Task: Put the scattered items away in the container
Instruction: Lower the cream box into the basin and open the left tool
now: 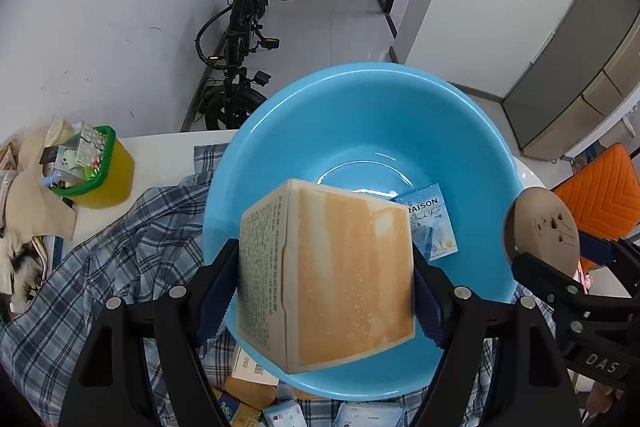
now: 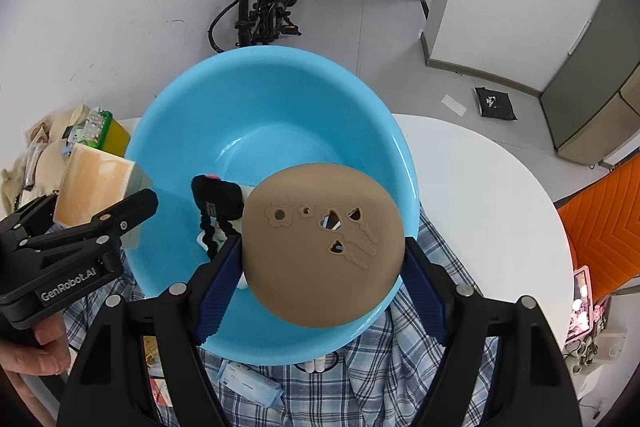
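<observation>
A light blue basin (image 1: 360, 115) stands on a plaid shirt on the white table. My left gripper (image 1: 324, 255) is shut on a beige and orange box (image 1: 344, 275), tilted above the basin's near rim. A blue sachet (image 1: 434, 223) lies inside the basin. My right gripper (image 2: 322, 247) is shut on a tan round disc (image 2: 320, 267) with flower and heart cut-outs, held over the basin (image 2: 260, 99). A black hair tie (image 2: 218, 201) lies in the basin behind the disc. Each view shows the other gripper: the right gripper (image 1: 540, 259) with its disc (image 1: 540, 227), and the left gripper (image 2: 84, 203) with its box (image 2: 92, 183).
A yellow tub with a green rim (image 1: 104, 171) full of small items stands at the left. The plaid shirt (image 1: 132, 247) spreads under the basin, with several packets (image 1: 256, 379) on it near me. An orange chair (image 2: 604, 219) is at the right, and a bicycle (image 1: 240, 39) leans on the far wall.
</observation>
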Demonstrator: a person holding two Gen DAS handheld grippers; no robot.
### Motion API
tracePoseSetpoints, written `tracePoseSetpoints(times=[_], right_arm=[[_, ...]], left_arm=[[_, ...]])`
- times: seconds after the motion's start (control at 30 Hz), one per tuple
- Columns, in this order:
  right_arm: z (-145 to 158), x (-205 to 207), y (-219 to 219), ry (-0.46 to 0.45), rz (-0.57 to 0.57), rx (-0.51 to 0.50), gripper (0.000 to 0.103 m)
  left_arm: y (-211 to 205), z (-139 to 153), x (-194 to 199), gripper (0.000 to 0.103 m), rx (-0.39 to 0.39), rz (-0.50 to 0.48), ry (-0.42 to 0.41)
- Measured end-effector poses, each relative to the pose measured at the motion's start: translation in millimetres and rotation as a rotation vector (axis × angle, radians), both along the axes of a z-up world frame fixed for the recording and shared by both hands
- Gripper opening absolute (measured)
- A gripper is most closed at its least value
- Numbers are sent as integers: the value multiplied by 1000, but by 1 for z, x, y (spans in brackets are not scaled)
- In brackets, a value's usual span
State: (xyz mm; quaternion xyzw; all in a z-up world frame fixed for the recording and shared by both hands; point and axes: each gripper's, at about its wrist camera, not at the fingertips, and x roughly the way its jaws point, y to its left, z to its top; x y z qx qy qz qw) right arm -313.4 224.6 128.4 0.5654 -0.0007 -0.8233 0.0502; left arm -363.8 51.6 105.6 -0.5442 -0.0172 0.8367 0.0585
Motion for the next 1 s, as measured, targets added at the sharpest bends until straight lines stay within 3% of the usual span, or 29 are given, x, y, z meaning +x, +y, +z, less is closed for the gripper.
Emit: tracePoseSetpoints(times=[0.4,0.63,0.77,0.9,1.0], right_arm=[[-4,-10,34,-6,-72,-4,76],[-17,-15,41,-17,-93,-28,76],[-19,-17,37,-6,-90,-46,76],[-22,-19,25,0,-78,-41,76],[-25,-20,16,9,-77,-49,76]], left_arm=[[33,-72,-22,79,9,-37,-99],[40,-90,-24,80,32,-24,-133],[36,-84,-22,80,20,-3,-109],[34,-69,-13,83,-46,-20,-34],[31,-58,-3,87,-51,-54,43]])
